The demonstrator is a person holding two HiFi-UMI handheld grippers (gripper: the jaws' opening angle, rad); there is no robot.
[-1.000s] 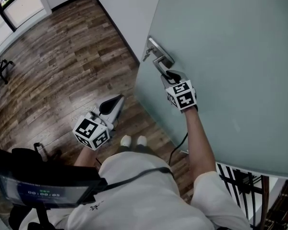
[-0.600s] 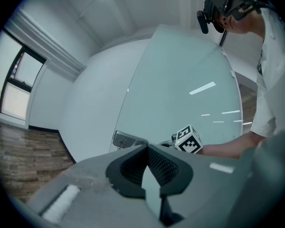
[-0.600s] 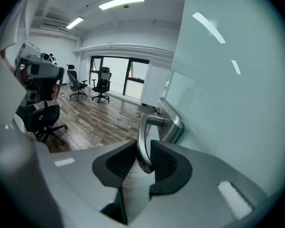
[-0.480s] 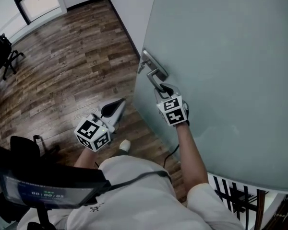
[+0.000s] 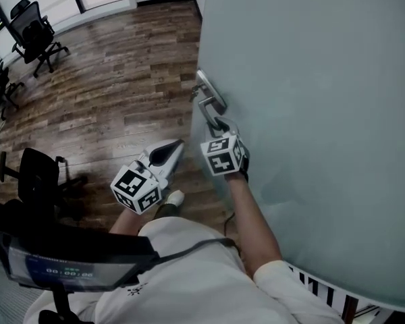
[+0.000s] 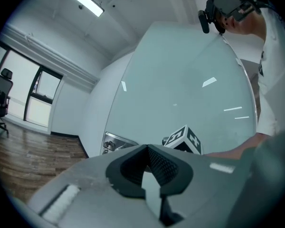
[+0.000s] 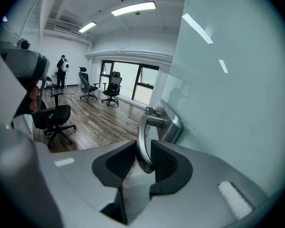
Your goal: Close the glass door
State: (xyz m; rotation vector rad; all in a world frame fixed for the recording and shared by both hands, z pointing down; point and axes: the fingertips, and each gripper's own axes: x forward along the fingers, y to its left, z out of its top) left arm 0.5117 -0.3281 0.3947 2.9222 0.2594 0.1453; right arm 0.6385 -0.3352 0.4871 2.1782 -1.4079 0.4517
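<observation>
The frosted glass door [image 5: 310,113] fills the right side of the head view. Its metal lever handle [image 5: 206,106] sits on a steel plate near the door's left edge. My right gripper [image 5: 219,123] is shut on the lever's lower end. In the right gripper view the handle [image 7: 142,141] runs down between the two black pads [image 7: 164,160], which press it from both sides. My left gripper [image 5: 174,145] hangs lower left of the handle, shut and holding nothing, its tip pointing toward the door. In the left gripper view, the left gripper [image 6: 147,148] faces the door [image 6: 180,94].
Wooden floor [image 5: 108,93] spreads left of the door. Black office chairs stand at the far left [image 5: 37,36] and close by my left side [image 5: 37,174]. A person [image 7: 62,70] stands far off by the windows. My foot [image 5: 174,197] is beneath the left gripper.
The door has swung with my right gripper still on the handle, its edge now steeper in view. Both grippers shifted left and nearer my body. More chairs have come into view.
</observation>
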